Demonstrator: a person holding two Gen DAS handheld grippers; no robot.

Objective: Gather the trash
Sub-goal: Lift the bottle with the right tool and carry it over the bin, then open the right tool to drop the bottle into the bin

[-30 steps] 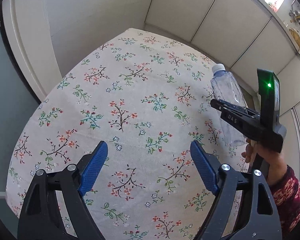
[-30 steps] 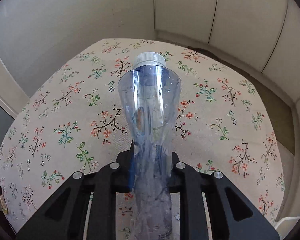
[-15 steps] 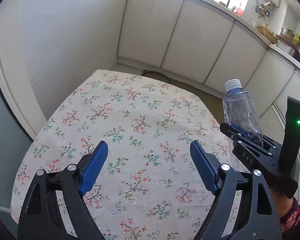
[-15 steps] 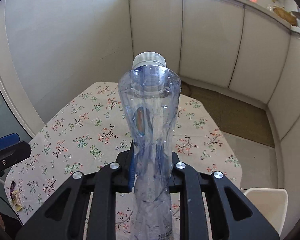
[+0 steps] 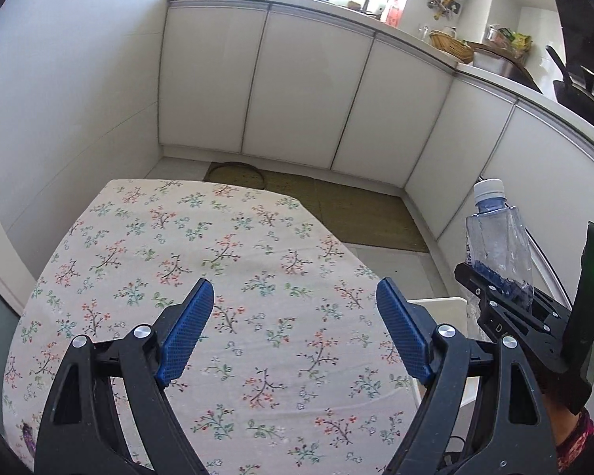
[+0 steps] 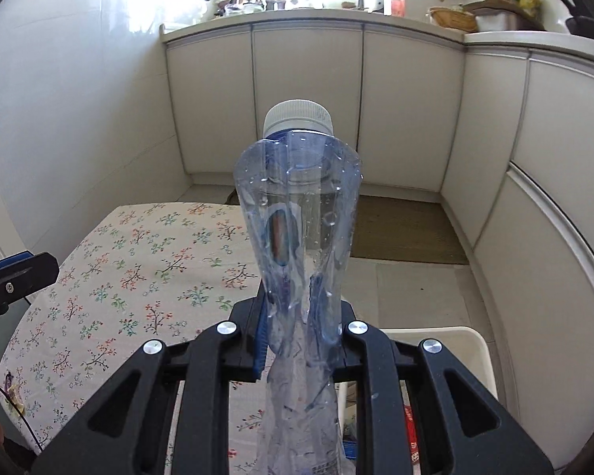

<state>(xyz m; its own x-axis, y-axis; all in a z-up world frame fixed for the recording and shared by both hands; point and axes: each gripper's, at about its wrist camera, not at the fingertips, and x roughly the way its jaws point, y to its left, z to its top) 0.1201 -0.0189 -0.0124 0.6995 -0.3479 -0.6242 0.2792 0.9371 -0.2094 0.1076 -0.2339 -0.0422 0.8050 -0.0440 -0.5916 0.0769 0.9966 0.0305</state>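
Note:
A clear, crushed plastic bottle [image 6: 297,213] with a white cap stands upright in my right gripper [image 6: 301,328], whose jaws are shut on its squeezed waist. From the left wrist view, the same bottle [image 5: 497,245] and right gripper [image 5: 503,293] hang at the right, beyond the table's edge. My left gripper [image 5: 293,328] is open above the floral tablecloth [image 5: 217,261] with nothing between its blue pads [image 5: 186,328]. A white bin [image 6: 467,340] sits below the right gripper, its rim [image 5: 435,303] showing beside the table.
White kitchen cabinets [image 5: 305,99] curve around the back and right. A brown mat [image 6: 408,229] lies on the floor beyond the table. A small wrapper [image 6: 12,390] lies near the table's left corner. A person's hand [image 5: 566,415] holds the right gripper.
Both grippers have risen and pulled back from the table, tilting up so the cabinets and countertop show. The bottle stays clamped. The white bin has come into view below.

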